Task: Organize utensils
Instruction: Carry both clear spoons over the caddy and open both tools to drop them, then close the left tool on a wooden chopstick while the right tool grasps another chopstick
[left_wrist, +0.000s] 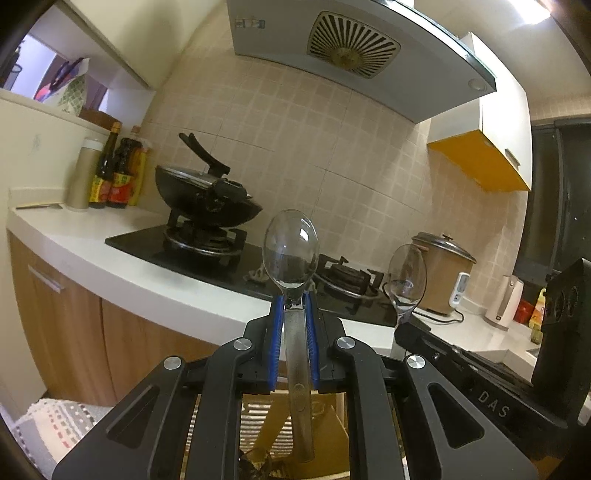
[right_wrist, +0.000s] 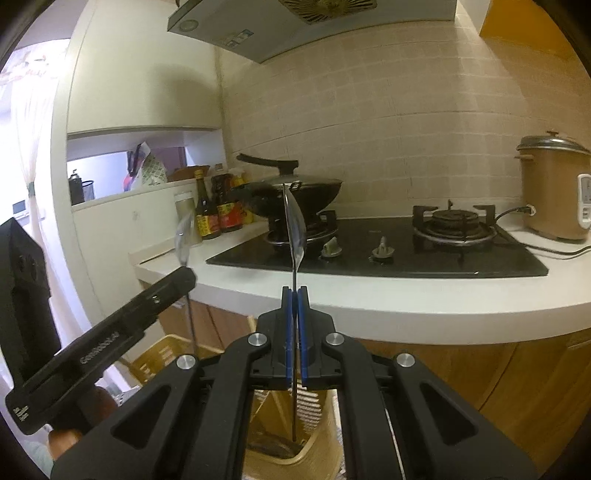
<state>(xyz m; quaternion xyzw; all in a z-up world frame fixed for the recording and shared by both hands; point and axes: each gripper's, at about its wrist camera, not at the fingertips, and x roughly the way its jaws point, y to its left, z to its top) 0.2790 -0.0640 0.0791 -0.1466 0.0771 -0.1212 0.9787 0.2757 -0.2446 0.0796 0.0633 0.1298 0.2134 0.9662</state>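
- Closest in, the left black gripper with blue finger pads (left_wrist: 294, 306) is clamped on the handle of a shiny steel spoon (left_wrist: 290, 251), bowl up and facing the left wrist camera, handle running down between the fingers.
- Same deal on the other side: the right black gripper with blue pads (right_wrist: 294, 295) is pinched tight on a second steel spoon (right_wrist: 295, 225), seen edge-on in its own camera, so it looks like a thin blade.
- Under both sits a pale wooden slatted utensil basket (right_wrist: 314, 454); the second spoon's handle end hangs down inside it.
- Each gripper shows up in the other's view, just beside it, spoon sticking up.
- Past them is the white countertop edge (right_wrist: 406, 306) with a black glass gas hob (right_wrist: 369, 254) set into it.
- Further back, a black lidded wok (right_wrist: 306, 192) on the left burner, dark sauce bottles (right_wrist: 218, 210) beside it, and a tan rice cooker (right_wrist: 554, 192) on the right against the tiled wall.
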